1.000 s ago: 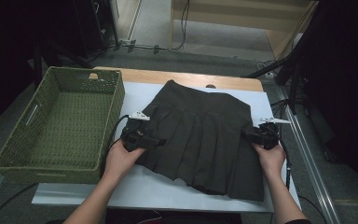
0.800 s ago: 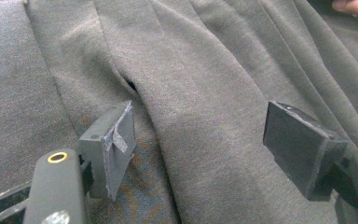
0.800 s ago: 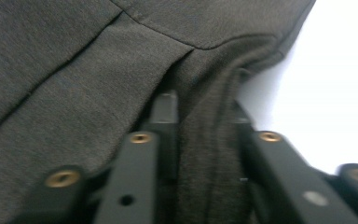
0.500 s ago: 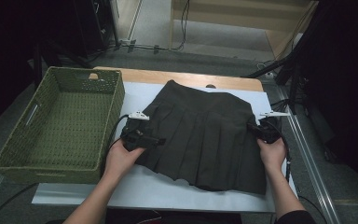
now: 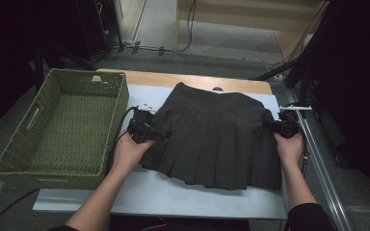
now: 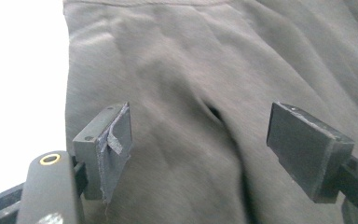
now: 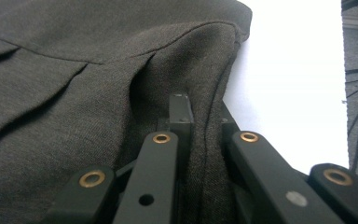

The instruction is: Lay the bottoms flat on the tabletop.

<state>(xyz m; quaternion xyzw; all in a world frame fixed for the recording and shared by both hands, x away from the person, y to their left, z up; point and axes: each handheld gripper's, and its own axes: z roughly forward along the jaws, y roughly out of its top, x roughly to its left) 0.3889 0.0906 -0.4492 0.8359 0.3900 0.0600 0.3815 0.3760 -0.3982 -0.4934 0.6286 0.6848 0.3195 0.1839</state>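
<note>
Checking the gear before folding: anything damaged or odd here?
Yes. On the left hand-held gripper, one pad has covering that is frayed and peeling, a strip curling loose over the dark pleated skirt. Nothing else stands out.

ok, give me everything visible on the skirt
The skirt is dark grey-brown woven cloth, pleated, with a plain waistband at the far end and the hem toward the person. It lies flat on the white sheet beside the green basket. The right gripper is shut on a fold at its right edge; the left gripper stands open over its left edge.
</note>
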